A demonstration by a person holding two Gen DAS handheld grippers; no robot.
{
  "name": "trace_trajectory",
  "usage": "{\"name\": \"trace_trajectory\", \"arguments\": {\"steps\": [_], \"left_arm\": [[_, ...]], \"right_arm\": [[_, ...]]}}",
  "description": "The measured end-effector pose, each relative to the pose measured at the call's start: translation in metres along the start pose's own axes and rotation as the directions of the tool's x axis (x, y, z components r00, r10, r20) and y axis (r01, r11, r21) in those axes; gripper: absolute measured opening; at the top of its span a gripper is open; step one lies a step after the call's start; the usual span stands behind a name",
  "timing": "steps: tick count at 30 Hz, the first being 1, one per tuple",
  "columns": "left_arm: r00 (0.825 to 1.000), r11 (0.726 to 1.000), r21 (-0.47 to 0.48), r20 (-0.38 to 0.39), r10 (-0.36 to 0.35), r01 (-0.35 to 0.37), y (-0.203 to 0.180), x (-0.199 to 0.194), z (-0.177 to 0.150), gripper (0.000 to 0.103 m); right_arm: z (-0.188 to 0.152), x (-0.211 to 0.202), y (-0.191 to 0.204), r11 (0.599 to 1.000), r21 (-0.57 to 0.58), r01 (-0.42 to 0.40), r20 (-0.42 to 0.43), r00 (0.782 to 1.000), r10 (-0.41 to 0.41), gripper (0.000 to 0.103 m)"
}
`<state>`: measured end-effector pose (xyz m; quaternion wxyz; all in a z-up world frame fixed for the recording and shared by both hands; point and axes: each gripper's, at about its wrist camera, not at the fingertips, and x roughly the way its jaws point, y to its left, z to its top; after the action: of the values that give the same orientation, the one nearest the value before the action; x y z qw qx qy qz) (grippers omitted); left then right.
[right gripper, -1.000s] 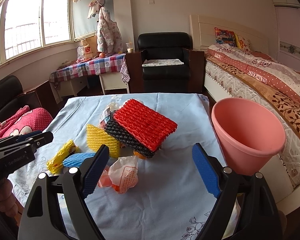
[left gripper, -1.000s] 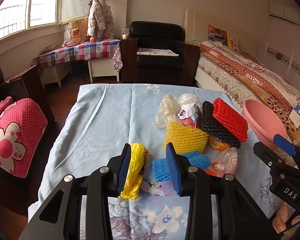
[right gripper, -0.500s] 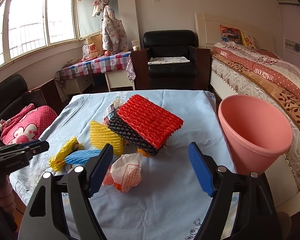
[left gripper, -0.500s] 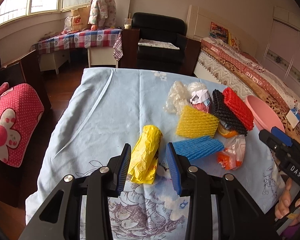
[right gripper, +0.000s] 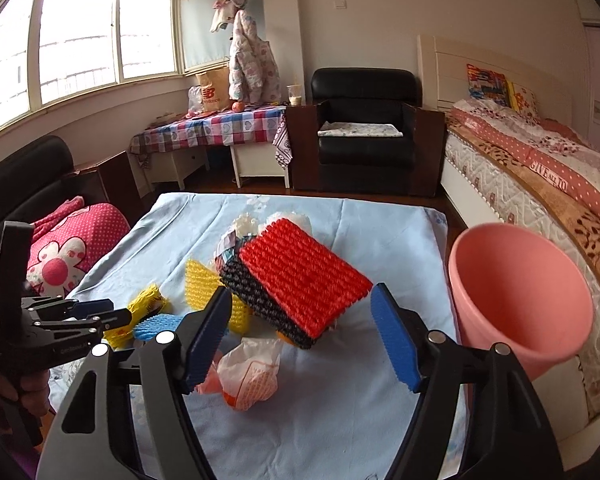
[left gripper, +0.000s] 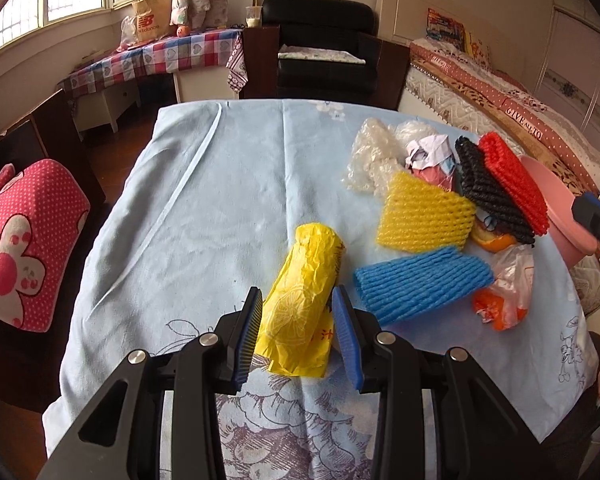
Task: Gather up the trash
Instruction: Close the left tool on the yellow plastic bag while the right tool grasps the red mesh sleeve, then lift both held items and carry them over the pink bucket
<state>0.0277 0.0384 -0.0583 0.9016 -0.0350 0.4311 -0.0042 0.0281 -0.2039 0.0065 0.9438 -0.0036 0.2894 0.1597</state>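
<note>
Barely begun, by the look of it. Left gripper is down over the crumpled yellow plastic wrapper roll, blue pads either side of its near end; jaws have just been closing, and the left pad looks at or near the wrapper while a sliver of gap shows on the right, so no firm pinch yet. Wrapper lies flat on the pale blue floral tablecloth. Right gripper hangs wide apart above the cloth, jaws recently narrowed a little, nothing between them but air; a crumpled clear bag with orange contents sits just below. Outward from there, all untouched on the table: blue foam net sleeve just beside the wrapper, yellow foam net sleeve, black foam net pad with red foam net pad stacked on it, white foam netting and crumpled paper at the back. Pink plastic bucket stands off the table's right edge; what shows of its inside looks empty. Judgement: nothing collected so far, first pickup in progress, whole pile left to go.
</note>
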Motion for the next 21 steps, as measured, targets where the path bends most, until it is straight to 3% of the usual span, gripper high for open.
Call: {"name": "trace_trajectory", "arguments": {"steps": [1, 4, 7, 14, 17, 21], "left_arm": [[1.000, 1.000, 0.002, -0.005, -0.003, 0.003, 0.000, 0.002, 0.000, 0.022], [1.000, 1.000, 0.008, -0.016, -0.015, 0.015, 0.003, 0.008, -0.002, 0.013], [1.000, 1.000, 0.017, -0.008, -0.021, 0.021, 0.004, 0.007, 0.000, 0.007], [0.998, 0.999, 0.002, 0.032, -0.053, 0.053, 0.011, -0.004, 0.008, 0.006], [0.997, 0.998, 0.000, 0.043, -0.064, 0.064, 0.012, -0.008, 0.011, 0.006], [0.996, 0.997, -0.003, 0.053, -0.076, 0.076, 0.011, -0.009, 0.012, 0.006]], "right_arm": [[0.002, 0.003, 0.000, 1.000, -0.012, -0.006, -0.006, 1.000, 0.006, 0.072], [0.007, 0.011, 0.002, 0.999, -0.049, -0.010, -0.020, 1.000, 0.009, 0.072], [0.010, 0.020, 0.007, 0.996, -0.084, -0.021, -0.037, 0.999, 0.018, 0.070], [0.012, 0.042, 0.011, 0.993, -0.112, -0.020, -0.083, 0.997, 0.011, 0.059], [0.010, 0.048, 0.010, 0.994, -0.105, -0.025, -0.106, 0.994, 0.014, 0.050], [0.008, 0.052, 0.006, 0.996, -0.073, -0.044, -0.128, 0.991, 0.034, 0.028]]}}
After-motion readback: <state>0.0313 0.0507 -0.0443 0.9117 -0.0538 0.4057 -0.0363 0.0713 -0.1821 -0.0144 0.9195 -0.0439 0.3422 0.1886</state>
